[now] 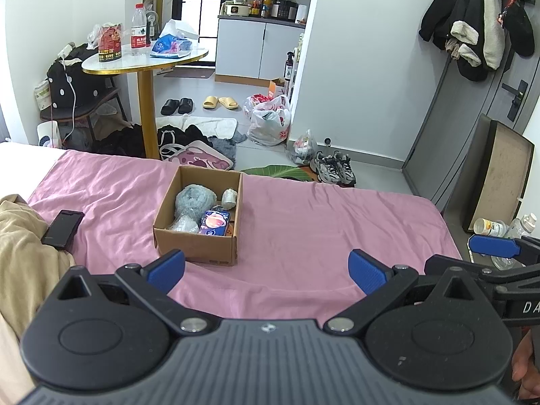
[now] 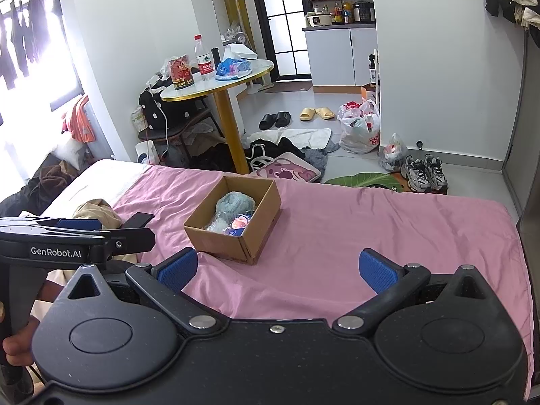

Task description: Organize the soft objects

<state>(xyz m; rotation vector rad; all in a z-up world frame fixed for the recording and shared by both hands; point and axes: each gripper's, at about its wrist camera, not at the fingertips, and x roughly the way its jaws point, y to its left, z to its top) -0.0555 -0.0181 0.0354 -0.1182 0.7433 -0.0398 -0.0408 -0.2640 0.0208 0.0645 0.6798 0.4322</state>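
Pink-sheeted bed [image 1: 303, 222] carries open brown cardboard box [image 1: 199, 236] with fluffy grey-blue soft toy [image 1: 194, 202] inside. Left tool [image 1: 266, 270] released, box ahead-left, nearer. Right tool [image 2: 287, 270] released, box farther left.

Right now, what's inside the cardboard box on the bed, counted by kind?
In the cardboard box:
Grey-blue fluffy item: 1
Clear plastic-wrapped bundle: 1
Pale rolled item: 1
Blue printed packet: 1
Total: 4
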